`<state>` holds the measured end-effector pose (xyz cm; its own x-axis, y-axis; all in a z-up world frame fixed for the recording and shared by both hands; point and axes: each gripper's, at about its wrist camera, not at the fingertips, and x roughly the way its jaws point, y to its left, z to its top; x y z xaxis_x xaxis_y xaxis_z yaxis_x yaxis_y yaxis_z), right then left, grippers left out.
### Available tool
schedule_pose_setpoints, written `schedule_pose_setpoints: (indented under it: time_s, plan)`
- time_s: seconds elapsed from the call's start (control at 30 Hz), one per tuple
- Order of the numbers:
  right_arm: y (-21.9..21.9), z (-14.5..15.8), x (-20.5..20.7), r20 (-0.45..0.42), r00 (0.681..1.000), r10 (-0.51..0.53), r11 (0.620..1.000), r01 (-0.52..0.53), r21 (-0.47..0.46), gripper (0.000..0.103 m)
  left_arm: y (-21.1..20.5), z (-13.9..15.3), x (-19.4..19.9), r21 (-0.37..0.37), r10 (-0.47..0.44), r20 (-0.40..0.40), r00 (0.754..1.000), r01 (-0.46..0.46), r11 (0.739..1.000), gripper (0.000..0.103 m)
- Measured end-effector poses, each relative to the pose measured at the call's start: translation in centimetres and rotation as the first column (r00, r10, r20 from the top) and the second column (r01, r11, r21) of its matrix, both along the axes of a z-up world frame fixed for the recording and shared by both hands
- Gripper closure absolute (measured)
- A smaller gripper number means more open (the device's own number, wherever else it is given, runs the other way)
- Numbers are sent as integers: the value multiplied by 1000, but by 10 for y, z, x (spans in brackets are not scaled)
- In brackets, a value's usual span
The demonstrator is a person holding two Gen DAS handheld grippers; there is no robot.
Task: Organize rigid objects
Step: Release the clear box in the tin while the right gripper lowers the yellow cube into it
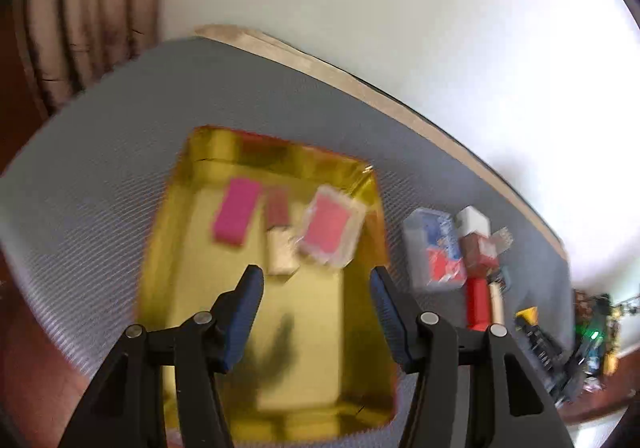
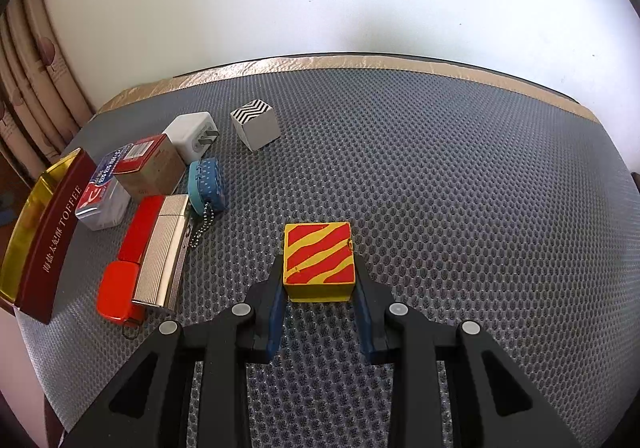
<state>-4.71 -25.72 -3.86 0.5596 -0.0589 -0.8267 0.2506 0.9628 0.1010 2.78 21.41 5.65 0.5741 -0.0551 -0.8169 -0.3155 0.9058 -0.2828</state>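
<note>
Left wrist view: the left gripper (image 1: 316, 280) hangs with jaws apart and empty above one gold tin box (image 1: 224, 288), which holds four blurred items: one pink block (image 1: 236, 211), two small blocks and one clear case with a red card (image 1: 332, 230).

Right wrist view: the right gripper (image 2: 319, 280) is clamped on one red-and-yellow striped cube (image 2: 319, 259) on the grey mat (image 2: 460, 188). One zigzag cube (image 2: 256, 124) stands apart.

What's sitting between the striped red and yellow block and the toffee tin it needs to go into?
The red and yellow block is in the right gripper. Toward the toffee tin lie a ribbed silver case and red case; lifting clears them.
</note>
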Motion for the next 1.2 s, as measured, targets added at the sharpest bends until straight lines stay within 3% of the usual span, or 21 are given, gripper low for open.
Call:
schedule_pose_setpoints:
  time_s: [0.27, 0.47, 0.6, 0.77, 0.87, 1.0, 1.2]
  plan:
    - [1, 8, -9, -9, 1000, -20, 1000, 20, -4, 75, 4, -14, -102, 40, 178, 15, 984, -179, 983, 46]
    - [37, 50, -14, 42, 997, 59, 998, -59, -22, 75, -5, -27, -126, 199, 205, 4, 979, -202, 959, 46]
    - [83, 82, -2, 96, 983, 157, 988, -157, -7, 75, -9, -29, -127, 249, 198, 9, 980, -194, 949, 46]
    - [166, 104, 37, 122, 942, 313, 945, -321, 53, 75, -9, -29, -132, 291, 206, 20, 978, -203, 935, 46]
    - [210, 103, 66, 98, 915, 392, 906, -403, 128, 75, -1, -29, -135, 265, 225, 18, 974, -221, 938, 46]
    - [284, 91, 115, 38, 855, 518, 840, -516, 167, 75, 6, -29, -136, 253, 242, 18, 970, -239, 938, 46]
    - [345, 66, 172, -36, 818, 573, 807, -556, 200, 75, 3, -35, -132, 230, 204, -12, 979, -196, 953, 46]
